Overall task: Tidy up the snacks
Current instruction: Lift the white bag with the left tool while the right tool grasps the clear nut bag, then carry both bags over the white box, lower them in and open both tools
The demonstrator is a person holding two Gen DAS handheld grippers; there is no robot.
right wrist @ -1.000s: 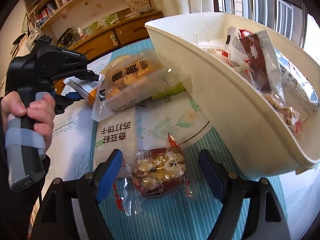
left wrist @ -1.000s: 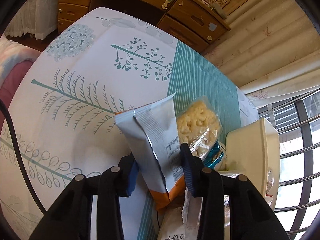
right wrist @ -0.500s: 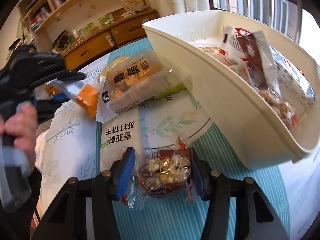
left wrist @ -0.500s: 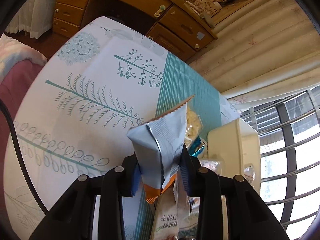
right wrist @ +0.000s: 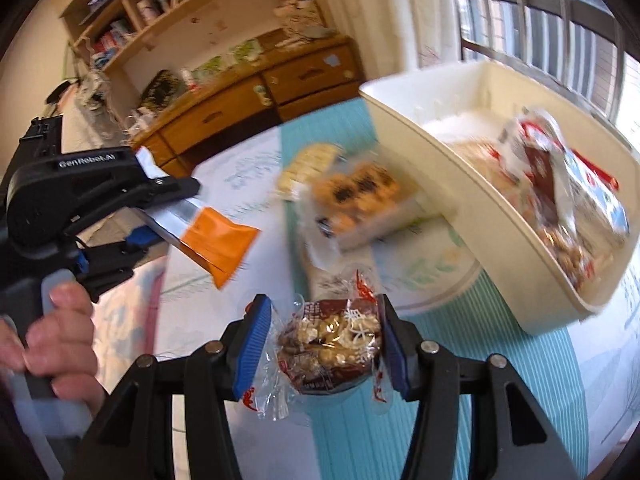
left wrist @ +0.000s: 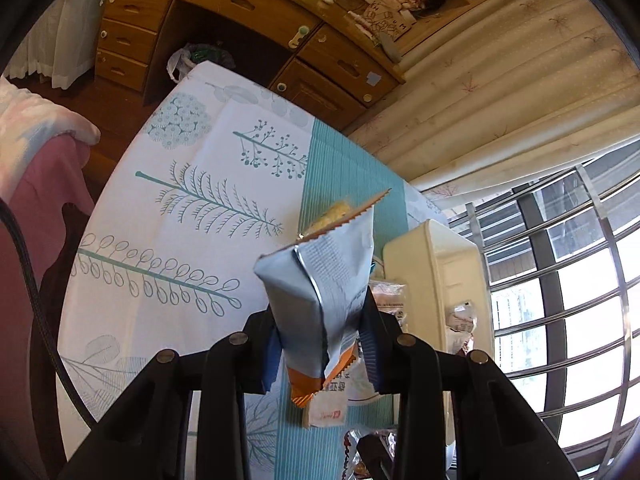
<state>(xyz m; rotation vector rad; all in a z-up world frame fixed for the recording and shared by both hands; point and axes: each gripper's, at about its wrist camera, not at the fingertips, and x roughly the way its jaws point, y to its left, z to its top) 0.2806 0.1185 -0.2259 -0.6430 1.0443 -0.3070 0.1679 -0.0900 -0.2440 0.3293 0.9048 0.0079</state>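
Low at centre of each wrist view, both grippers [left wrist: 322, 344] [right wrist: 326, 344] clamp packets, silver pouch [left wrist: 320, 292] and nut bag [right wrist: 332, 346], lifted clear of the cloth, likely bound for the cream bin [right wrist: 460, 184] at right.

In the right wrist view motion blur smears the cream bin [right wrist: 452, 168], the packets inside it and the clear biscuit pack [right wrist: 356, 200] on the counter [right wrist: 500, 392]; their print cannot be read. In the left wrist view the silver-and-orange packet [left wrist: 320, 292] hides most of the yellow snack bag [left wrist: 334, 214], and the bottom edge cuts off the nut packet [left wrist: 352, 452].
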